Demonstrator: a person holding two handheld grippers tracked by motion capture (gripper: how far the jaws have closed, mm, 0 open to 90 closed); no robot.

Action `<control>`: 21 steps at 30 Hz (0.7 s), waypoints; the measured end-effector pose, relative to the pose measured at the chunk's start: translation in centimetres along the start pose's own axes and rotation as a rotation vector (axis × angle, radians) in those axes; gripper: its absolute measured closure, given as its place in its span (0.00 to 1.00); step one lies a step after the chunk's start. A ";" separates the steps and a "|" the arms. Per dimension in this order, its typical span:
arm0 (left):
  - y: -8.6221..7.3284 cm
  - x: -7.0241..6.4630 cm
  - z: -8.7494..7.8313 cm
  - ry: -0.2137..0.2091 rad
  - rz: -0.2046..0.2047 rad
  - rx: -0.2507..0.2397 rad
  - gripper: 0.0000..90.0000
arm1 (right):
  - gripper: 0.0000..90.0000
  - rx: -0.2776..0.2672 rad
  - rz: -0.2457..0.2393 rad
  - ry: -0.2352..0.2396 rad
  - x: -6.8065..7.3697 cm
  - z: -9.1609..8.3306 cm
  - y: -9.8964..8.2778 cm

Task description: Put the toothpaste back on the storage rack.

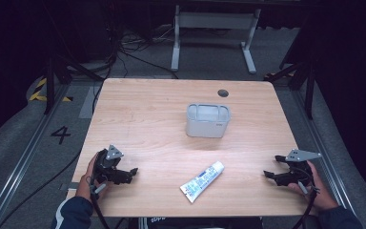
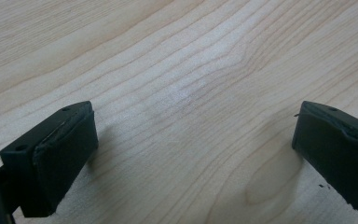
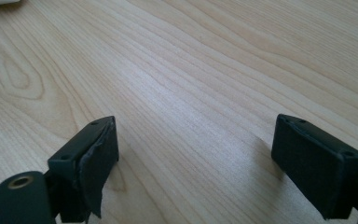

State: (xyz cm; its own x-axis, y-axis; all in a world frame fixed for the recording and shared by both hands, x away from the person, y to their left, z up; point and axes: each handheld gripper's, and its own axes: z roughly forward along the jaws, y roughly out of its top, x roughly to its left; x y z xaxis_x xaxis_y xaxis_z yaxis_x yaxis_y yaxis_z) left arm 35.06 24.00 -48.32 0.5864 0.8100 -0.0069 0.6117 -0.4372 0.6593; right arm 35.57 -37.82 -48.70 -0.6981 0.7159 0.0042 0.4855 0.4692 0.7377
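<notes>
The left gripper (image 1: 132,171) rests low over the near left part of the wooden bench (image 1: 152,105), held in the person's left hand (image 1: 89,177), its jaws spread wide with nothing between them. In the left gripper view the two black pads (image 2: 65,158) stand far apart over bare wood grain. A grey three-cornered plate sits on top of this gripper, and its cable trails back toward the person's sleeve at the near edge.

The right gripper (image 1: 272,167) lies low over the near right part of the bench, held in the right hand (image 1: 317,188), and it points toward the middle of the bench. Its jaws are also spread wide and empty; in the right gripper view the pads (image 3: 93,168) frame only bare bench surface.

Between the two grippers, well apart from each and a little nearer the person than their tips, a toothpaste tube (image 1: 202,182) lies flat on the bench at a slant, its white and blue body running from the near end up toward the right.

Farther out, beyond the tube and near the middle of the bench, stands a light grey rectangular holder (image 1: 208,126), upright with its open top showing. Beyond that, by the far edge, is a small dark round cap (image 1: 223,92) set in the bench top.
</notes>
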 end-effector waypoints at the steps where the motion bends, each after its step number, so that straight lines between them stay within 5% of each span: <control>1: 0.0 0.0 0.0 0.000 -0.002 -0.001 0.01 | 0.17 0.000 0.000 0.000 0.0 0.0 0.0; 18: -0.2 0.2 -0.1 -0.022 0.019 0.000 0.00 | 0.16 0.014 -0.001 -0.009 0.0 -0.1 0.1; 21: -0.1 0.3 -0.1 -0.025 0.022 0.000 0.00 | 0.16 0.042 -0.041 -0.008 0.0 -0.1 0.5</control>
State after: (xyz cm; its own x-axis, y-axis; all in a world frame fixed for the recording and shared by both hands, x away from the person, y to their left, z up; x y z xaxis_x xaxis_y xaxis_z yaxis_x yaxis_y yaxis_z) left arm 35.09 24.32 -48.35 0.6129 0.7901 -0.0115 0.5983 -0.4545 0.6599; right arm 35.72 -37.62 -48.21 -0.7138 0.6997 -0.0310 0.4784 0.5194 0.7080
